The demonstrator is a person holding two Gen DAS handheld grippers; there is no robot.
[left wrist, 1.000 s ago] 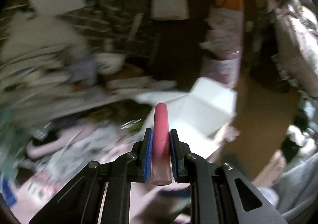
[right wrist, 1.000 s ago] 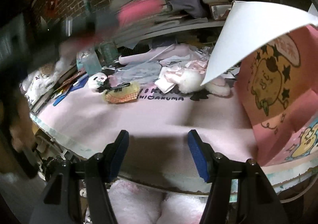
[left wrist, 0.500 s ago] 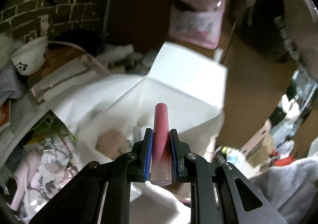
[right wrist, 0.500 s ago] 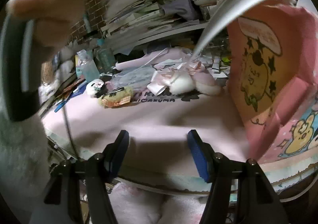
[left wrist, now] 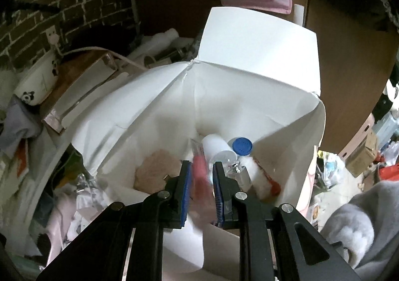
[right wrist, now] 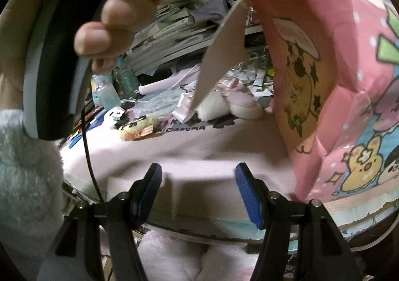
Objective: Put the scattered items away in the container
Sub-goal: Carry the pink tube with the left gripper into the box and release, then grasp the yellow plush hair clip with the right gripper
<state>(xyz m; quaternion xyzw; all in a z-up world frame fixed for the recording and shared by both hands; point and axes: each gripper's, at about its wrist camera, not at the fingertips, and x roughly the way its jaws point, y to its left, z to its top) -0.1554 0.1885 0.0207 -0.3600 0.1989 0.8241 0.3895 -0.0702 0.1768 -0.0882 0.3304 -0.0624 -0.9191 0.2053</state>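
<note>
Left wrist: blurred pink tube [left wrist: 200,174] between loosening tool [left wrist: 201,176] pads, over white-lined box [left wrist: 249,96].

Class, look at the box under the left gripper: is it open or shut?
Open. The box's white flaps stand up and apart, and inside show a blue-capped bottle and a beige puff.

1 pink tube [left wrist: 201,176], 1 blue-capped bottle [left wrist: 241,146], 2 plush toys [right wrist: 214,106].

Pink tube [left wrist: 199,169], blue cap [left wrist: 242,146], box [left wrist: 261,86] white inside (outside pink with cartoon animals), brick wall [left wrist: 74,7].
</note>
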